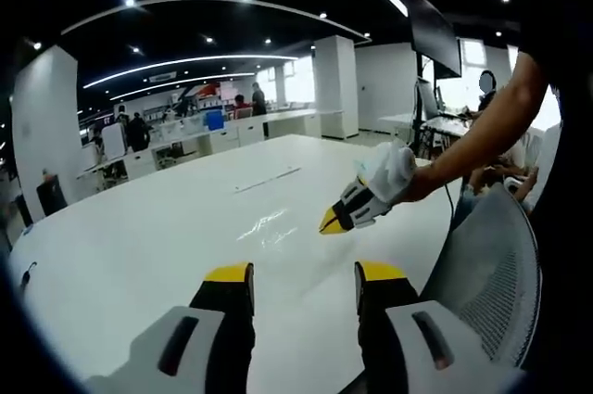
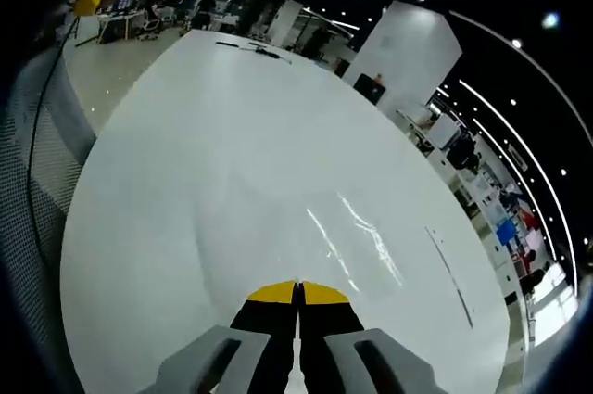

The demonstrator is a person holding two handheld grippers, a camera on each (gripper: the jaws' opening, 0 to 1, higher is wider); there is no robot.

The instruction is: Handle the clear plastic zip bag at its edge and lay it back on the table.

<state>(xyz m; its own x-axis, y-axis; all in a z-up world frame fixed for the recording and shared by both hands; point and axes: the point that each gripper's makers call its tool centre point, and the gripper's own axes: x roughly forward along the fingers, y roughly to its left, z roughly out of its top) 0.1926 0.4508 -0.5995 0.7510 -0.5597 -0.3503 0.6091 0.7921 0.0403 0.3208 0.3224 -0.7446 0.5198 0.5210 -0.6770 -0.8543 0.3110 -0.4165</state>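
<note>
Here left tongs (image 1: 303,275) gape | right tongs (image 2: 298,293) pinched together | bag (image 1: 269,225) flat on table (image 1: 139,236)

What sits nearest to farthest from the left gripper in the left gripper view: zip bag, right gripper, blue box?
1. Right gripper: ahead, slightly right, jaws together, tip at the bag.
2. Clear zip bag: flat on the white table, just beyond; nearly level with the tip.
3. Blue box: far desks.

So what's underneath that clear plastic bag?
The clear bag lies flat on the white table, and only tabletop shows through it. The right hand-held gripper, jaws together, sits at its edge; whether it pinches the plastic can't be told.
</note>
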